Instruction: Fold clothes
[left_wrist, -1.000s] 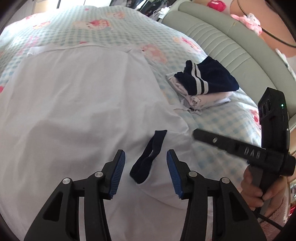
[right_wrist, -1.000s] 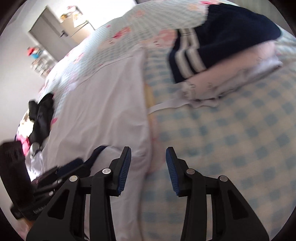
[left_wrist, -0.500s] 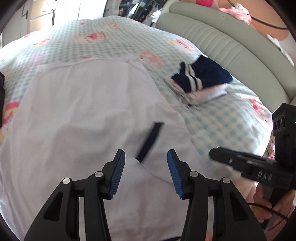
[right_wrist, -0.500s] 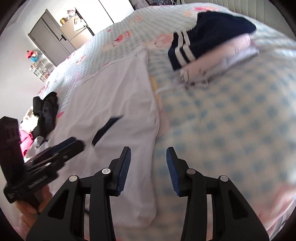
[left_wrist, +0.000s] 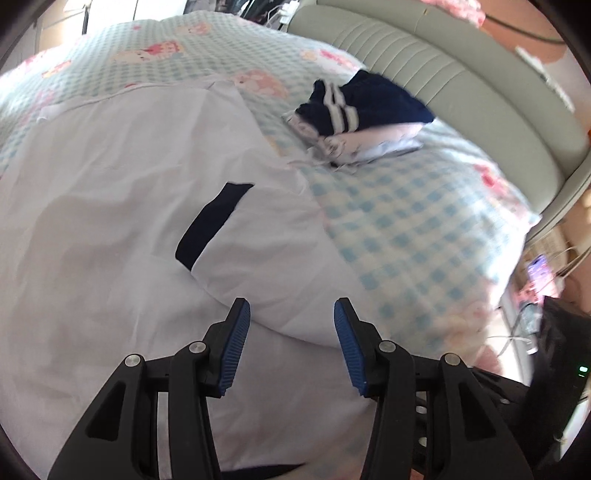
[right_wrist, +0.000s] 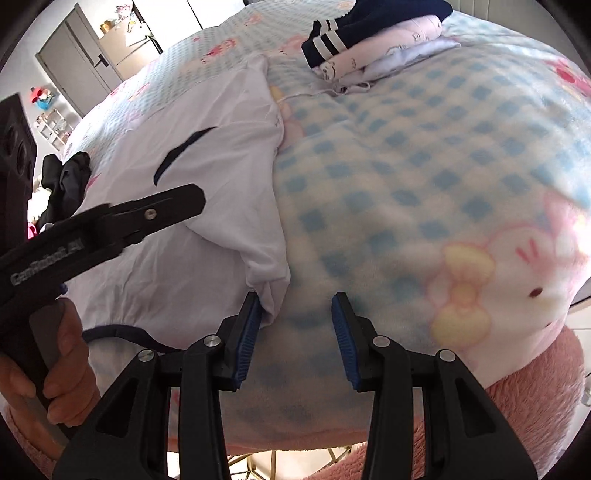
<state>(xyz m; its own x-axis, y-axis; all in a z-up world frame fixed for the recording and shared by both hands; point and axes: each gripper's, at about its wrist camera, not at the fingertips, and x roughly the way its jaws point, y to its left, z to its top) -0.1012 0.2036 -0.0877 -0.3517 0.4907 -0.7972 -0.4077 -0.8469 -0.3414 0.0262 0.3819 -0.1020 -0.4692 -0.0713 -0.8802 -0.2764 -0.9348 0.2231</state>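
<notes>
- Left wrist view: white shirt (left_wrist: 122, 206) spread flat on checked blanket (left_wrist: 399, 221), sleeve with navy cuff (left_wrist: 212, 225) already folded in across shirt body.
- Compared with a second ago: navy cuff sat right between left gripper (left_wrist: 291, 345) pads, now lies further up the shirt, well clear of them; sleeve looks released and laid down.
- Left gripper pulled back toward near hem of shirt, jaws spread, nothing between pads, only white cloth below.
- Right wrist view: right gripper (right_wrist: 295, 338) swept along shirt's right edge down to its bottom corner (right_wrist: 271, 288); a second ago sat higher up that edge, closer to folded pile.
- Right gripper jaws spread, not pinching; left pad just beside or touching shirt corner, cannot tell which; blanket between pads.
- Meaning for task, judged: sleeve fold on this side done, both grippers repositioning at near hem, likely for a bottom-up fold; no grip taken yet.
- Hand (right_wrist: 55, 365) on left gripper handle visible left of shirt in right wrist view.
- Folded pile (left_wrist: 354, 125) of finished clothes, navy striped piece on top, beyond shirt's far right corner, apart from it.
- Dark clothes heap (right_wrist: 62, 184) beyond shirt's left side, probably waiting.
- Padded headboard (left_wrist: 461, 85) behind folded pile, far from shirt.
- Some motion blur at blanket edges.
</notes>
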